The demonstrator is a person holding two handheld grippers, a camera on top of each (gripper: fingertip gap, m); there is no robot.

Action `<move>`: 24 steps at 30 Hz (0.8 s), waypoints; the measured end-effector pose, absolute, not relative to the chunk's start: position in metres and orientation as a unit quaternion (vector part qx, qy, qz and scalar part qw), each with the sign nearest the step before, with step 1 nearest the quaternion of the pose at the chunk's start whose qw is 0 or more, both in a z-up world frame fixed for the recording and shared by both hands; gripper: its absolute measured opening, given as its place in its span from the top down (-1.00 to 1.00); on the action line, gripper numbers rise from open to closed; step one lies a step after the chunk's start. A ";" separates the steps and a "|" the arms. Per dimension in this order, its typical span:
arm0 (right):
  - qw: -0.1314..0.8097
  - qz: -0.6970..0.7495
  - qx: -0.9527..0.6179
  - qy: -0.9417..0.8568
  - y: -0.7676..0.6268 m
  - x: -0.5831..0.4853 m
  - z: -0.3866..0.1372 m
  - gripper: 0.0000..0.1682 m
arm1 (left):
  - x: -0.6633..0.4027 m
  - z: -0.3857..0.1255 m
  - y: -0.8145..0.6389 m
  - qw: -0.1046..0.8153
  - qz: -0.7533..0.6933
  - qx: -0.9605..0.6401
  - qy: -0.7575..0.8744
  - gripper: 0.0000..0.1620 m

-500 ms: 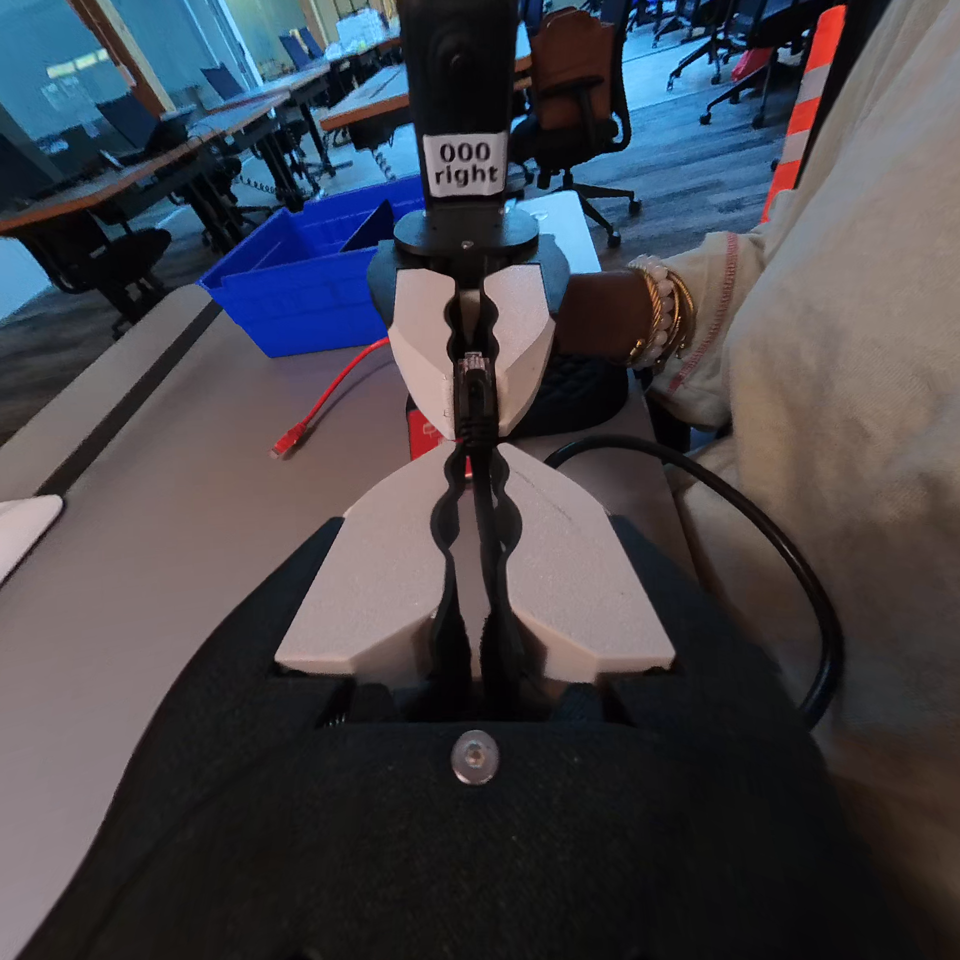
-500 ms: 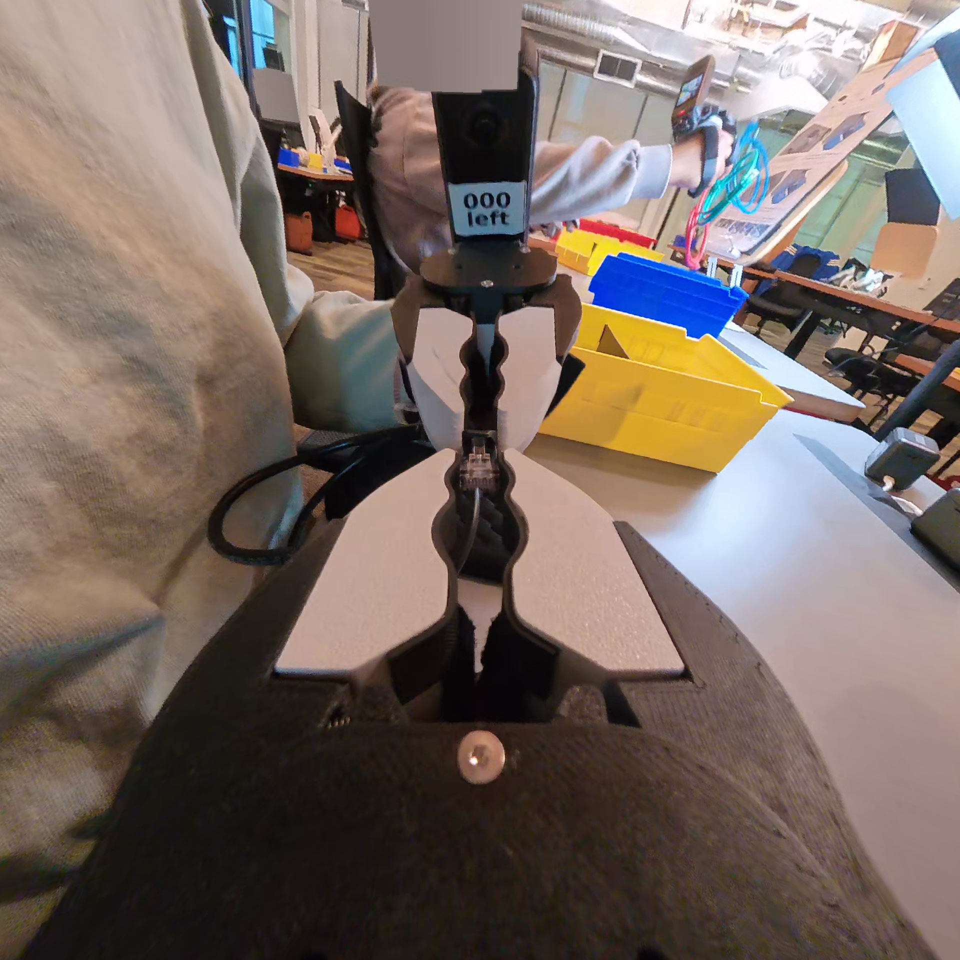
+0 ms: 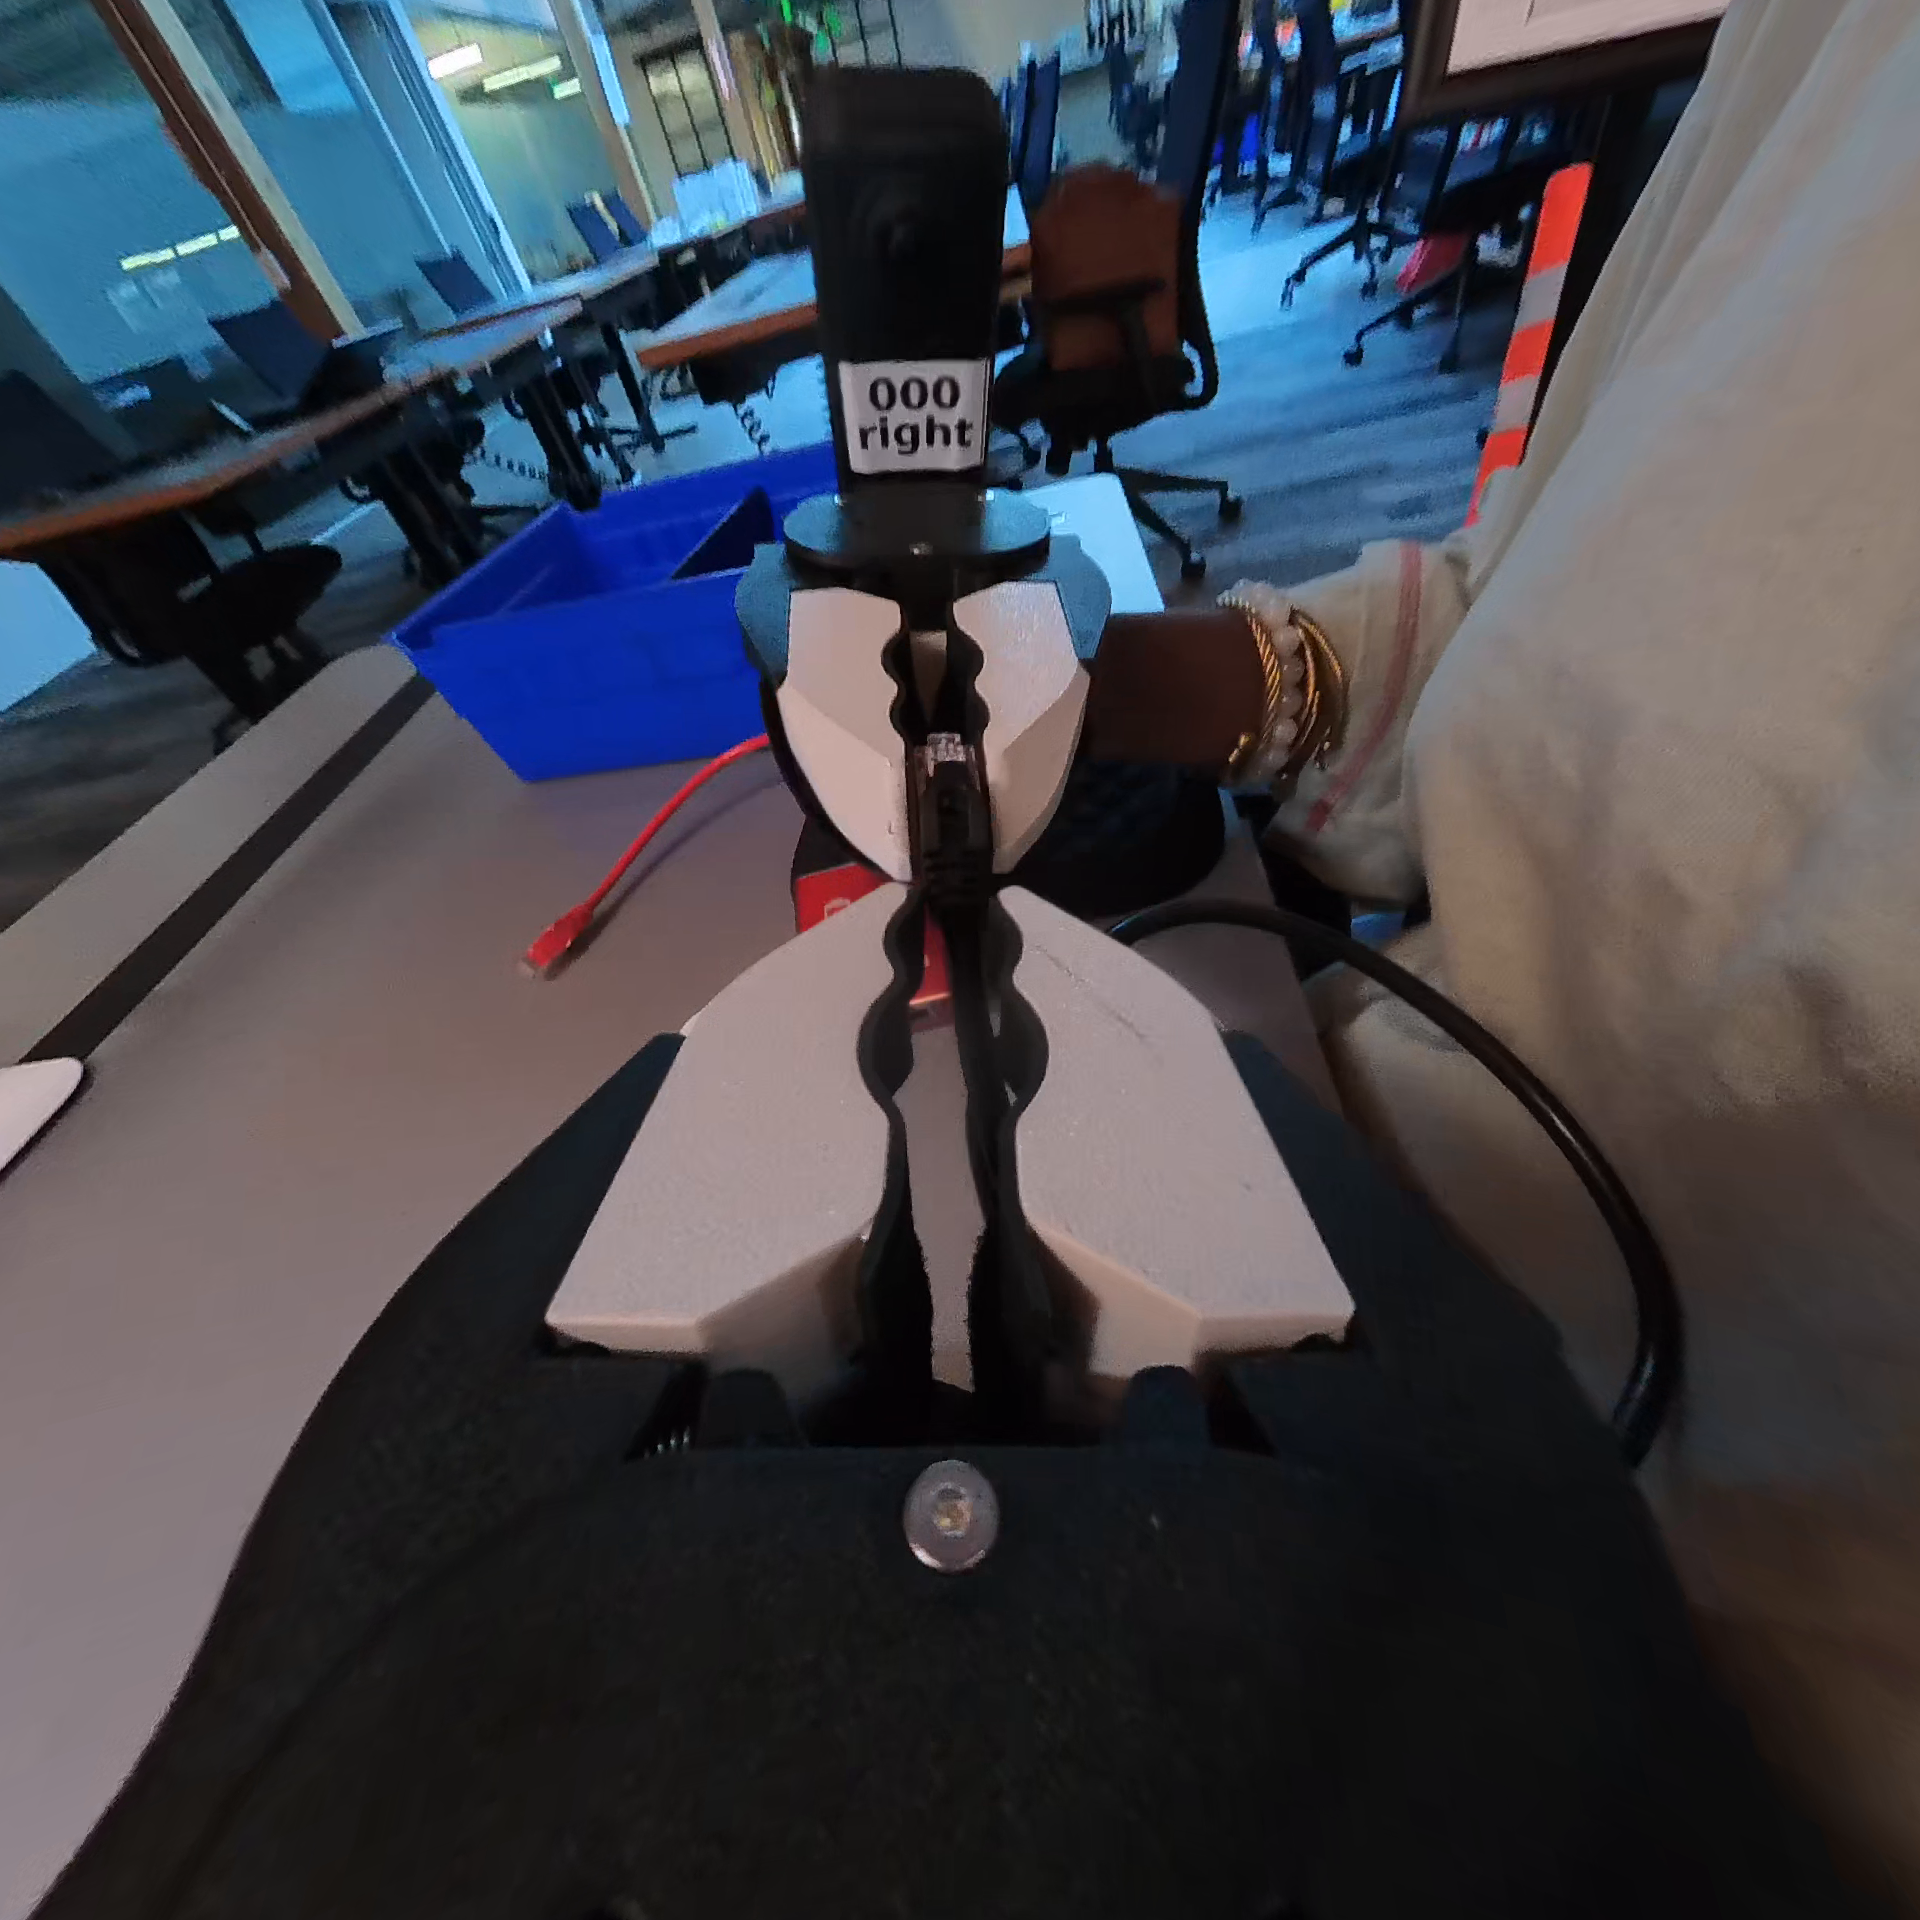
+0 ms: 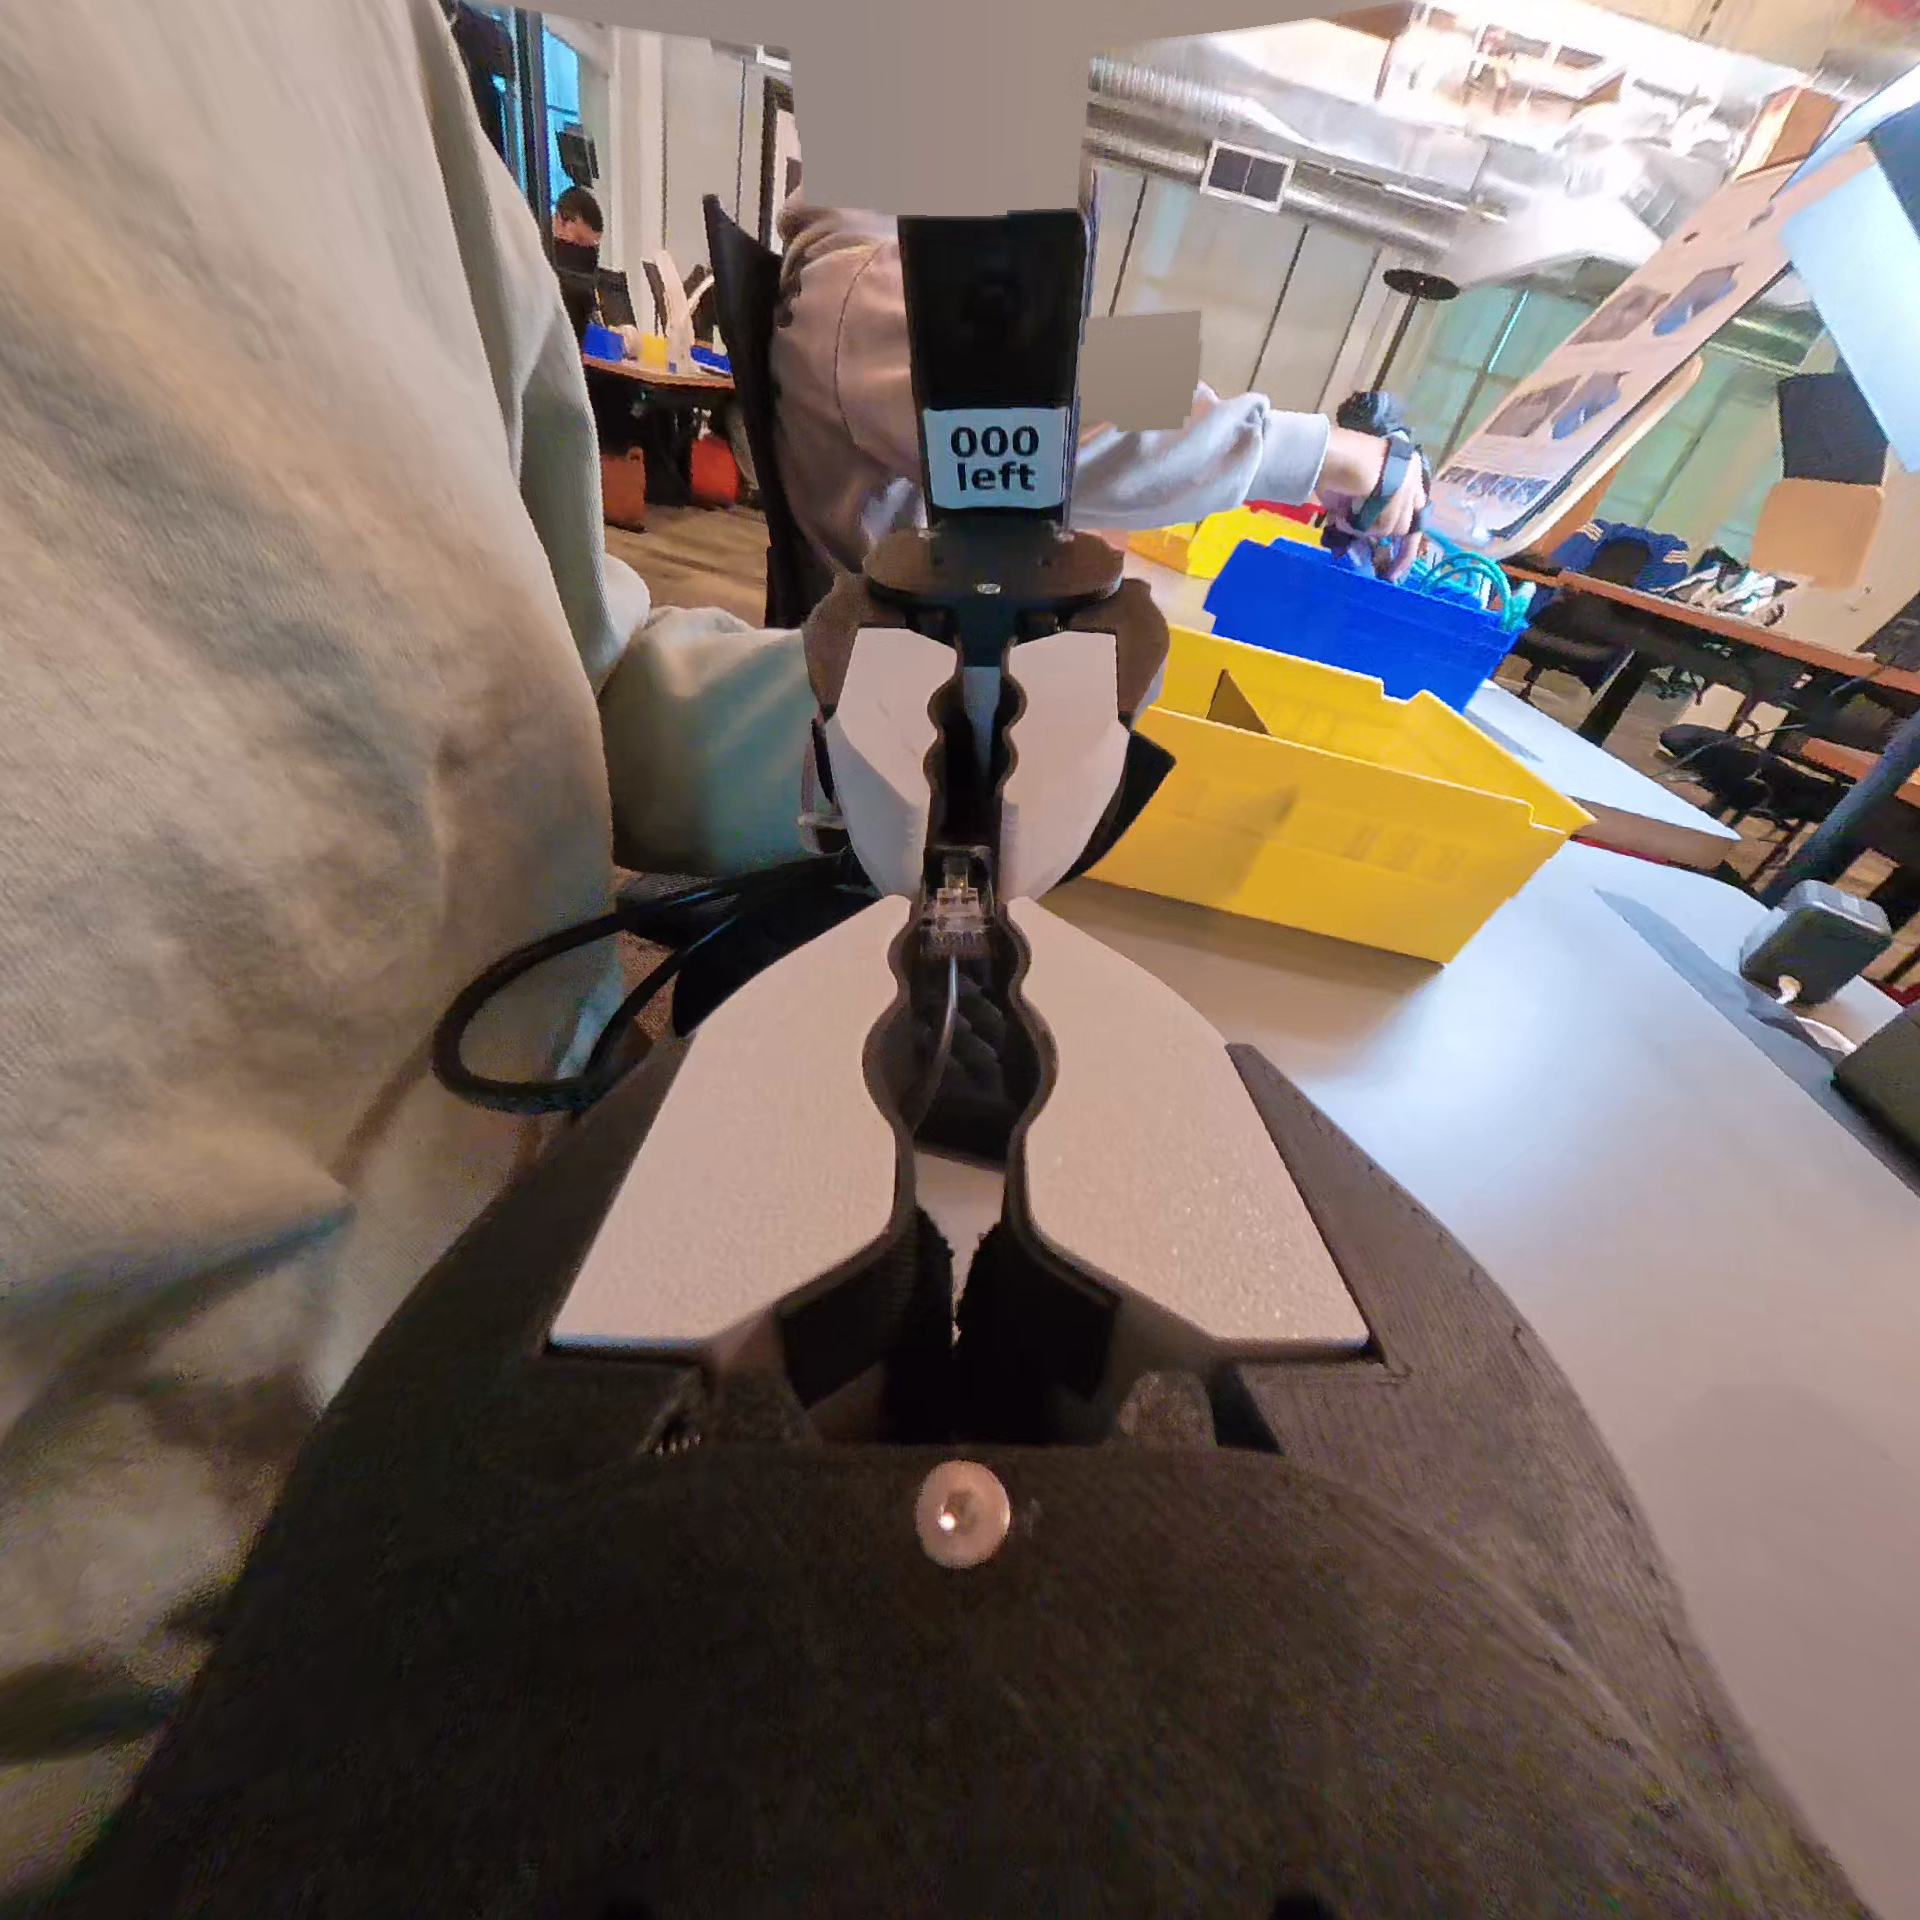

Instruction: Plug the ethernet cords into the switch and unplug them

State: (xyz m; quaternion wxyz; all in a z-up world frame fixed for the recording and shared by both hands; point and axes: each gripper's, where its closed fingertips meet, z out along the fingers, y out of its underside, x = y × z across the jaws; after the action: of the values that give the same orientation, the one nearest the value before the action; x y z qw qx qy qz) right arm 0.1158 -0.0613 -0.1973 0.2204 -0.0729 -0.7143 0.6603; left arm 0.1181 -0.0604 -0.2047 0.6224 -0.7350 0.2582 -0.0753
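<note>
I'm noting little changing: left gripper and right gripper are both still clamping the black ethernet cord tip-to-tip, with plugging not yet starting.

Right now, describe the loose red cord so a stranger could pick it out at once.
Start in the left wrist view at the blue bin on the grey table. Just in front of it, the red ethernet cord lies loose, its plug end free. Unlike the black cord pinched between the grippers, nothing holds it.
</note>
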 end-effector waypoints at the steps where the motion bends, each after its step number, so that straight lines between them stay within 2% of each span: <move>1: 0.220 0.661 -0.073 -0.714 -0.061 0.116 -0.197 0.86 | 0.119 -0.205 -0.060 0.626 -0.079 -0.732 0.257 0.86; 5: 0.216 0.669 -0.080 -0.706 -0.060 0.116 -0.197 0.86 | 0.118 -0.204 -0.059 0.637 -0.075 -0.726 0.248 0.87; 8: 0.226 0.639 -0.095 -0.729 -0.057 0.113 -0.201 0.85 | 0.115 -0.210 -0.058 0.610 -0.060 -0.752 0.244 0.88; 9: 0.236 0.619 -0.104 -0.742 -0.052 0.112 -0.203 0.76 | 0.113 -0.212 -0.060 0.596 -0.048 -0.762 0.249 0.88; 11: 0.259 0.564 -0.138 -0.772 -0.030 0.109 -0.207 0.31 | 0.104 -0.216 -0.063 0.571 -0.024 -0.784 0.242 0.88; 13: 0.254 0.494 -0.177 -0.813 -0.003 0.113 -0.220 0.11 | 0.098 -0.220 -0.066 0.554 -0.014 -0.799 0.235 0.88; 20: 0.180 0.277 -0.230 -0.915 0.057 0.115 -0.293 -0.02 | 0.100 -0.237 -0.062 0.528 -0.030 -0.816 0.234 0.88; 24: 0.089 0.195 -0.249 -0.944 0.059 0.114 -0.312 -0.18 | 0.102 -0.243 -0.062 0.515 -0.037 -0.823 0.236 0.88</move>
State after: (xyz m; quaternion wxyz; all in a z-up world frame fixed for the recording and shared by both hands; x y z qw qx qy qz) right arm 0.1139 0.0591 -0.3124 0.0886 -0.2495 -0.9445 0.1946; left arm 0.1021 -0.0616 -0.2429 0.5151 -0.8232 0.2358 -0.0372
